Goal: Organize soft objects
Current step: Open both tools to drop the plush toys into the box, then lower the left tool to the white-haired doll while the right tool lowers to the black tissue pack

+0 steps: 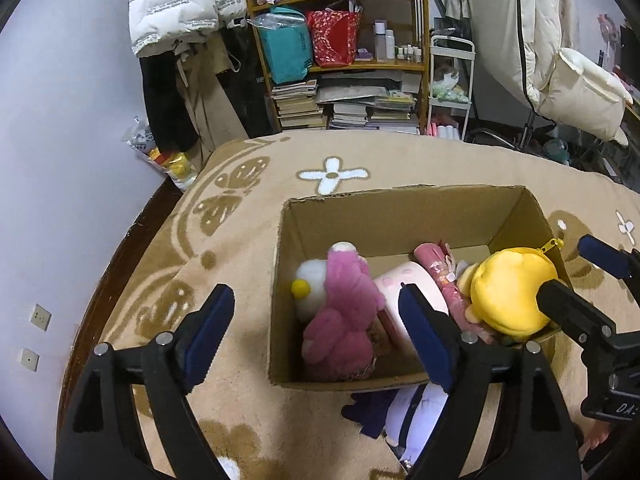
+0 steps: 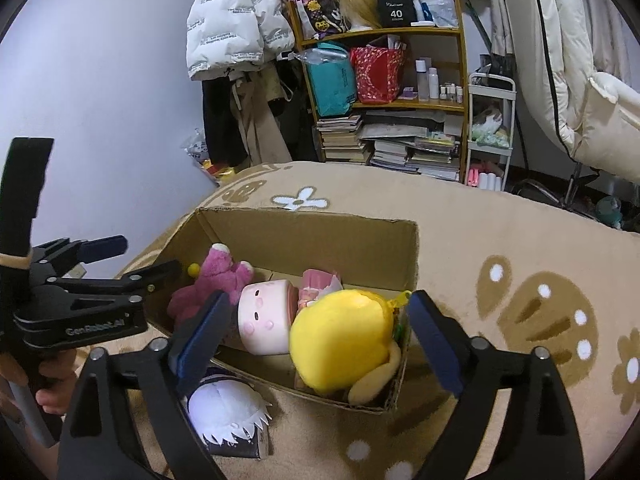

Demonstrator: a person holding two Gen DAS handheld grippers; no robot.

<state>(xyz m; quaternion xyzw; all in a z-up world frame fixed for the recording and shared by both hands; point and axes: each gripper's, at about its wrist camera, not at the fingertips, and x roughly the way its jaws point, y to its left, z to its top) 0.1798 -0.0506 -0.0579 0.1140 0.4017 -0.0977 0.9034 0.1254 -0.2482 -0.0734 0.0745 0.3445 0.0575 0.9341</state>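
An open cardboard box (image 1: 400, 216) (image 2: 320, 236) sits on a tan flowered blanket (image 1: 240, 240). Inside lie a pink plush (image 1: 344, 312) (image 2: 216, 280) over a white toy with a yellow nose (image 1: 308, 276), a pink-and-white cylinder plush with a face (image 2: 264, 320), and a yellow plush (image 1: 512, 292) (image 2: 340, 340) at the right end. A white-haired doll in purple (image 1: 416, 412) (image 2: 224, 408) lies outside, against the box's near wall. My left gripper (image 1: 318, 332) (image 2: 132, 260) stands open over the box's left end. My right gripper (image 2: 320, 336) (image 1: 580, 276) is open, straddling the yellow plush without pressing it.
Past the blanket's far edge stand a wooden shelf (image 1: 340, 60) full of books and bags, a white trolley (image 1: 450, 80) and a white padded chair (image 1: 580, 92). Coats (image 1: 180, 8) hang by the left wall. A hand (image 2: 52, 396) holds the left gripper's handle.
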